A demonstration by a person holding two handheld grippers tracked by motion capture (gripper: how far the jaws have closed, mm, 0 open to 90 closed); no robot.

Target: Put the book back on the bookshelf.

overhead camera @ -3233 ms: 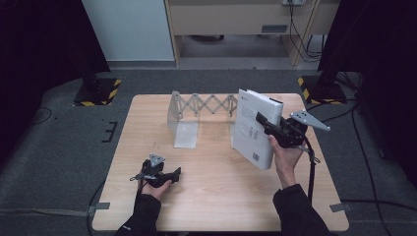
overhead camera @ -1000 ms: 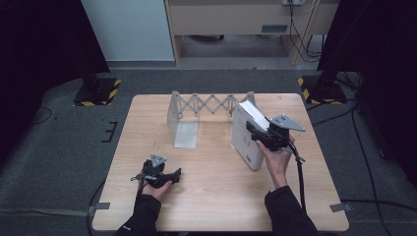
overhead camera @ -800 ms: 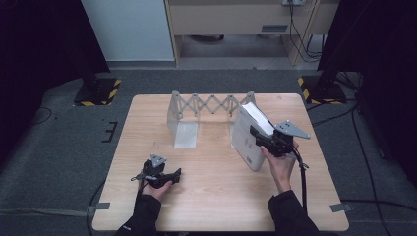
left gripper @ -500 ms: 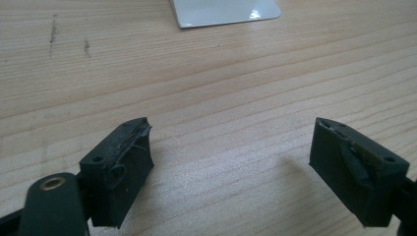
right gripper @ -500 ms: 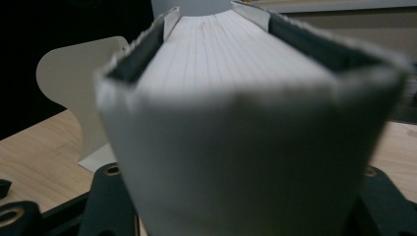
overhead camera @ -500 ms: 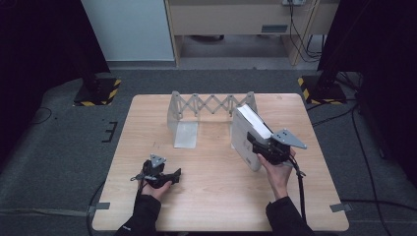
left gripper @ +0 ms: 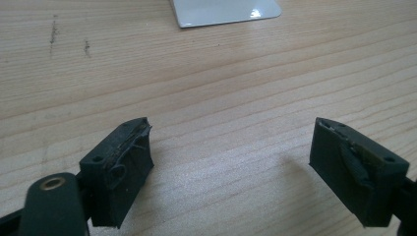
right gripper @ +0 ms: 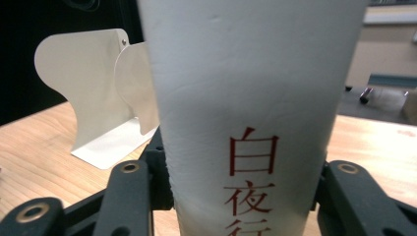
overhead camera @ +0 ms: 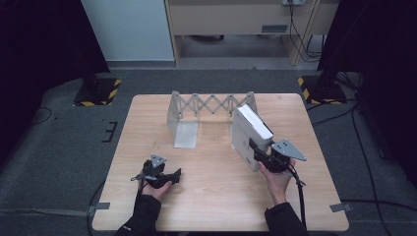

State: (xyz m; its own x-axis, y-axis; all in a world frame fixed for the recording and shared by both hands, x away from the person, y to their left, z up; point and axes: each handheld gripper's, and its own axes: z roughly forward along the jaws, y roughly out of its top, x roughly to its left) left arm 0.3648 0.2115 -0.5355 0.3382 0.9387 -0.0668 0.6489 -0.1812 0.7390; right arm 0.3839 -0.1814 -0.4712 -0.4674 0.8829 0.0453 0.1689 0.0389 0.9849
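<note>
The left claw [overhead camera: 173, 175] rests open on the tabletop [overhead camera: 211, 206], unmoved, while the right claw [overhead camera: 254, 150] has carried the book [overhead camera: 248, 135] down and nearer to the person, its jaws just closing tighter on the spine. The thick white book, with red characters on its spine, now stands tilted right of the metal rack [overhead camera: 196, 115], so I think it is about to be laid down.

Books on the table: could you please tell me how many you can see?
1. The white book stands near the table's right side, just right of the expanding metal bookend rack, clamped in the right gripper. None seems hidden behind it.
</note>
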